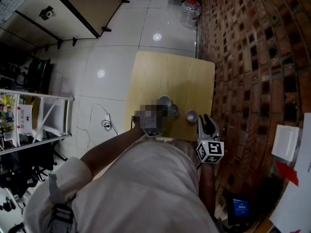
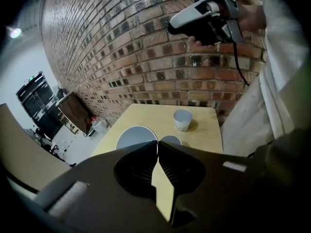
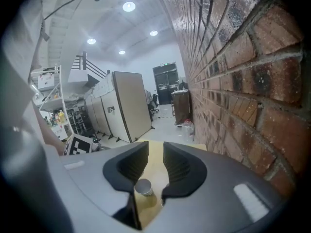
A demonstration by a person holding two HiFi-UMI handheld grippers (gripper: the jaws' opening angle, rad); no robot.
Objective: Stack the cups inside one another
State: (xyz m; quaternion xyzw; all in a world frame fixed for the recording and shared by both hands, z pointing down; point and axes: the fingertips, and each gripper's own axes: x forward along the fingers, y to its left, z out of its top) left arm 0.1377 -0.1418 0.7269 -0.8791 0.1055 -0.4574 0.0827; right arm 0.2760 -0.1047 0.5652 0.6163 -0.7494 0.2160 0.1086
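Note:
Three cups stand close together near the front edge of the wooden table (image 1: 170, 72). In the left gripper view they are a wide grey-lined cup (image 2: 137, 135), a smaller cup (image 2: 170, 140) beside it, and a small white cup (image 2: 182, 119) farther right. My left gripper (image 2: 158, 143) hangs above the two nearer cups, shut, with nothing between its tips. My right gripper (image 1: 208, 122) is held right of the small cup (image 1: 192, 115), above the table's edge. In the right gripper view the open right gripper (image 3: 155, 147) shows that cup (image 3: 143, 187) on the table below.
A brick wall (image 1: 252, 57) runs along the table's right side. Tiled floor (image 1: 112, 67) lies to the left and beyond, with a shelf rack (image 1: 29, 115), partition panels (image 1: 73, 4) and a clear plastic container (image 1: 190, 8) on the floor by the wall.

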